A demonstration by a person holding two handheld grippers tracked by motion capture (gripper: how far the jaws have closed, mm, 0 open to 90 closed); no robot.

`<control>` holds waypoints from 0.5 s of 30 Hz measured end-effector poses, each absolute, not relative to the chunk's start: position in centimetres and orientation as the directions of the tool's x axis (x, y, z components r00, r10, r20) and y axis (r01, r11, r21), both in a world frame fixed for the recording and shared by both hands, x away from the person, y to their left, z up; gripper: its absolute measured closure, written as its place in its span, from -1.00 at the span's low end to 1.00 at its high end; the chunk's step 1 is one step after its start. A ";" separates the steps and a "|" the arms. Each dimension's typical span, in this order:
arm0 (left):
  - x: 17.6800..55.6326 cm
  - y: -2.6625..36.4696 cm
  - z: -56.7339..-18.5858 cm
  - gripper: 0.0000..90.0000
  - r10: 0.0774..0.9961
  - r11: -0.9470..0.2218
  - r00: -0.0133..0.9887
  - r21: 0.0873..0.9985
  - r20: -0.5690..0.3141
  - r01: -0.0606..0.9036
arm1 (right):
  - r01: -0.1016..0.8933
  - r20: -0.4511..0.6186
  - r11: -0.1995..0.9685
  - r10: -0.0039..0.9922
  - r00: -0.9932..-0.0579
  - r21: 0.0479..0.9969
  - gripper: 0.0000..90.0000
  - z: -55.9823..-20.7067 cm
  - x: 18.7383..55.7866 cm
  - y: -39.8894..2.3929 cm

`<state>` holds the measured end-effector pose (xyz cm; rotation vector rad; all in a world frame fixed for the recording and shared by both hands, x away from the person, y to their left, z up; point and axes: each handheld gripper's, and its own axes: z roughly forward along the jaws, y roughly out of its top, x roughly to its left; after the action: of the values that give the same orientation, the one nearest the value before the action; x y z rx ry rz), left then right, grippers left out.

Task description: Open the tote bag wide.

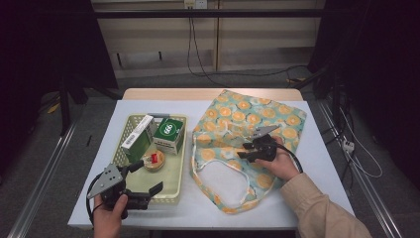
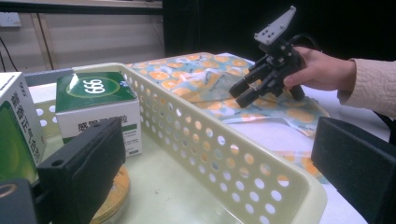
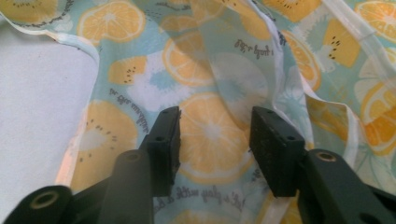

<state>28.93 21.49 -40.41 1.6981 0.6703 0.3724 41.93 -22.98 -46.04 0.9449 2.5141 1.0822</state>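
Orange-slice-printed, pale blue cloth tote bag [image 1: 252, 134] lies flat on the white counter [image 1: 317, 163], its white-trimmed mouth [image 1: 223, 183] toward the person. The right tongs [image 1: 243, 151] are down on it, jaws parted with only printed cloth in the gap and no fold pinched; in the right gripper view the bag's white seam edge [image 3: 280, 70] runs just ahead of the right tongs [image 3: 215, 135].

The left tongs [image 1: 148, 178] hang open over the near rim of the cream perforated plastic basket [image 1: 173, 191], holding nothing; in the left gripper view 1 jaw sits inside the basket [image 2: 243, 158] and the other outside its wall.

Ahead of the left tongs, all in the basket, are 3 items: a green-and-white "666" medicine carton [image 1: 169, 135], a taller green-and-white box [image 1: 136, 139] leaning beside it, and a round yellow tin with a red label [image 1: 154, 160] nearest the jaws.

By my reading, the packing has barely begun: nothing is in the bag and its mouth is not lifted open. What seems left is gripping a bag edge, raising it, then moving the 3 items across 1 at a time.
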 end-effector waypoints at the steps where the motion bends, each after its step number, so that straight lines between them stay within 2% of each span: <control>1: 28.9 21.5 -40.4 -0.94 0.613 -0.120 0.782 0.965 -0.113 0.233 | 0.472 0.033 0.511 0.653 -0.756 0.719 0.30 -46.0 42.0 -23.0; 8: 29.0 21.6 -40.4 -0.94 0.616 -0.116 0.780 0.966 -0.115 0.233 | 0.449 0.005 0.509 0.658 -0.753 0.734 0.25 -45.2 42.1 -23.0; 12: 29.0 21.5 -40.5 -0.94 0.613 -0.126 0.783 0.965 -0.108 0.232 | 0.459 -0.013 0.496 0.690 -0.724 0.738 0.12 -44.7 42.7 -23.6; 15: 29.0 21.5 -40.5 -0.94 0.609 -0.128 0.786 0.965 -0.107 0.231 | 0.490 0.019 0.488 0.694 -0.720 0.722 0.09 -45.4 43.3 -24.2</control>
<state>28.99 21.49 -40.45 1.7053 0.6638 0.3687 43.30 -24.15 -45.45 1.0054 2.4618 1.0621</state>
